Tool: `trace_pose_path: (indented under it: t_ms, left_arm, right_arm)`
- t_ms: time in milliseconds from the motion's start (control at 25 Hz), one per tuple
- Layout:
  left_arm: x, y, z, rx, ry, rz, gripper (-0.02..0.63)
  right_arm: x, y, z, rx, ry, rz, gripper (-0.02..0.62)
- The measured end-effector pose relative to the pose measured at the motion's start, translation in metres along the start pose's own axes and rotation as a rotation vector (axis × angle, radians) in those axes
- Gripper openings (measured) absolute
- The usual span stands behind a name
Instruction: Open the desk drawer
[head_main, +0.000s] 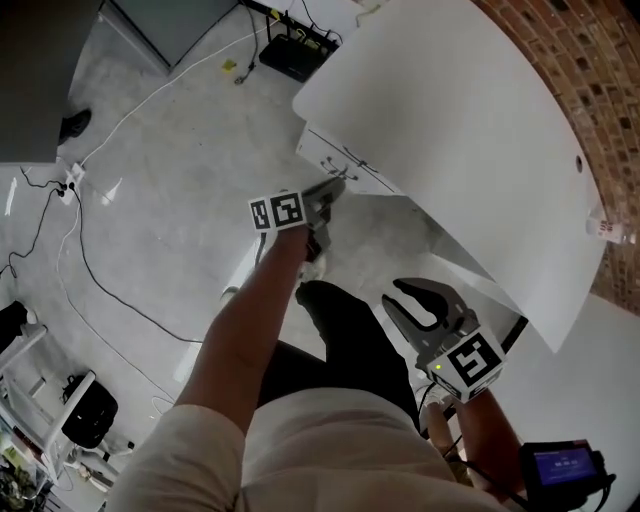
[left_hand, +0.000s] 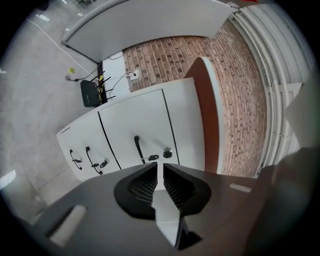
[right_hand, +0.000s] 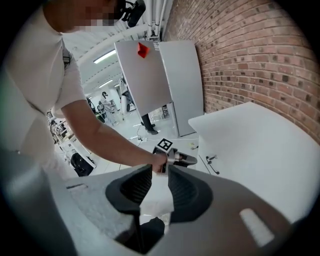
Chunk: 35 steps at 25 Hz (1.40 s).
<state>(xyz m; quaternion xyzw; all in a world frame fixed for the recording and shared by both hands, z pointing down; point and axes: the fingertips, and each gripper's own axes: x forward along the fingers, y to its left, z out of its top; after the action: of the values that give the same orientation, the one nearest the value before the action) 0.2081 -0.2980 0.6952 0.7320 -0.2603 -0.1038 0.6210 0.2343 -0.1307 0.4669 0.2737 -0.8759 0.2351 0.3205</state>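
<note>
A white drawer unit (head_main: 345, 172) stands under the curved white desk top (head_main: 450, 130). In the left gripper view its front (left_hand: 145, 120) shows three drawers, each with a black handle (left_hand: 137, 149) and a small lock (left_hand: 167, 151). My left gripper (head_main: 335, 185) (left_hand: 159, 170) points at that front from a short way off and touches nothing; its jaws stand a narrow gap apart with nothing between them. My right gripper (head_main: 405, 300) (right_hand: 160, 175) hangs lower, near my body, open and holding nothing. The right gripper view looks toward the left gripper (right_hand: 192, 161) and a drawer handle (right_hand: 215, 165).
Cables (head_main: 100, 270) trail over the grey floor, and a black box with plugs (head_main: 297, 55) lies beyond the desk. A brick wall (head_main: 590, 80) runs behind the desk. A black stool (head_main: 88, 410) stands at the lower left. My dark trouser leg (head_main: 345, 330) is below the grippers.
</note>
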Motion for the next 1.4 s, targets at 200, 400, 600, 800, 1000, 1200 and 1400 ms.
trace_pose_path:
  t_ms: [200, 400, 600, 800, 1000, 1200, 1400]
  left_arm:
    - [0.037, 0.033, 0.015, -0.064, -0.069, -0.017, 0.052]
    - [0.060, 0.047, 0.025, -0.135, -0.116, -0.044, 0.080]
    - [0.067, 0.053, 0.025, -0.189, -0.145, -0.077, 0.034]
    - [0.067, 0.056, 0.021, -0.190, -0.155, -0.061, 0.072]
    - [0.067, 0.059, 0.020, -0.215, -0.162, -0.078, 0.074]
    - [0.069, 0.057, 0.020, -0.249, -0.188, -0.111, 0.049]
    - [0.067, 0.053, 0.021, -0.256, -0.192, -0.134, 0.029]
  right_arm:
    - [0.005, -0.016, -0.021, 0.026, 0.041, -0.002, 0.106]
    - [0.008, -0.019, -0.037, 0.069, 0.062, 0.000, 0.106]
    - [0.010, -0.024, -0.045, 0.093, 0.063, 0.008, 0.106]
    - [0.013, -0.025, -0.051, 0.101, 0.062, 0.015, 0.106]
    - [0.016, -0.021, -0.051, 0.105, 0.055, 0.030, 0.106]
    - [0.015, -0.023, -0.057, 0.109, 0.077, 0.033, 0.106]
    - [0.018, -0.023, -0.057, 0.117, 0.074, 0.030, 0.106]
